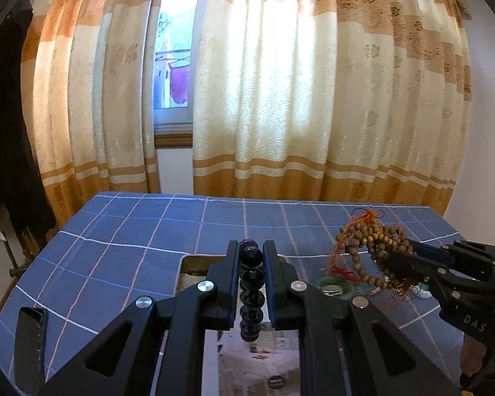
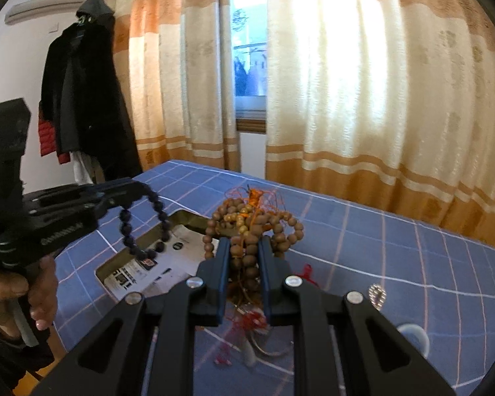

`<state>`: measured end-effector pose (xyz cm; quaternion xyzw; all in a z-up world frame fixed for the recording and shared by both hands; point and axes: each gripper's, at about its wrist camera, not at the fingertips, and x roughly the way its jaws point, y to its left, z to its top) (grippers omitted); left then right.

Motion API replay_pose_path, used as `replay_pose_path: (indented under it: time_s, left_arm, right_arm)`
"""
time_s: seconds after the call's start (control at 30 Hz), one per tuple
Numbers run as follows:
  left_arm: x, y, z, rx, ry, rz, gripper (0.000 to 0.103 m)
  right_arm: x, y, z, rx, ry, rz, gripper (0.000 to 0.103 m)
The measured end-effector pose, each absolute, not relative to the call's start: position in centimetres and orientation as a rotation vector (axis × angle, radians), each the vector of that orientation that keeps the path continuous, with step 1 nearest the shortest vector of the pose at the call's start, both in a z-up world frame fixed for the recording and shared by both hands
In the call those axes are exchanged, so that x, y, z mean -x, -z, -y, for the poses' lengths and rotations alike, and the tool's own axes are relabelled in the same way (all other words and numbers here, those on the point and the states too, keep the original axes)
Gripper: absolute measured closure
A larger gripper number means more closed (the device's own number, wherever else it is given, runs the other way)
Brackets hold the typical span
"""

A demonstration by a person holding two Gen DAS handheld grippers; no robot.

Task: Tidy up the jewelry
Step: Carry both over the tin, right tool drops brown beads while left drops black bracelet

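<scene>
Left gripper (image 1: 251,264) pinching glossy black bead bracelet (image 1: 251,297); right gripper (image 2: 244,254) pinching wooden bead strand (image 2: 254,227).

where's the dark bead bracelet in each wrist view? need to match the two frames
Left wrist: string of glossy black round beads, centre-bottom, pinched in the left gripper, hanging straight down.
Right wrist: same bracelet at left-centre, looping below the left gripper.
Shared landmark: bundle of brown wooden prayer beads with orange threads, clamped in the right gripper.
</scene>
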<state>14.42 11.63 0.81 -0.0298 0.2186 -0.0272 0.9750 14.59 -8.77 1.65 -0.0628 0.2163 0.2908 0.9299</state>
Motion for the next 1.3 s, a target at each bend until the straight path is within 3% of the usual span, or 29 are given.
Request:
replay_pose_path:
  time_s: [1.3]
  left_arm:
    - [-20.5, 4.4, -15.3, 0.052, -0.015, -0.594, 0.089]
  right_arm:
    - [-20.6, 4.5, -0.3, 0.163, -0.687, -0.588, 0.084]
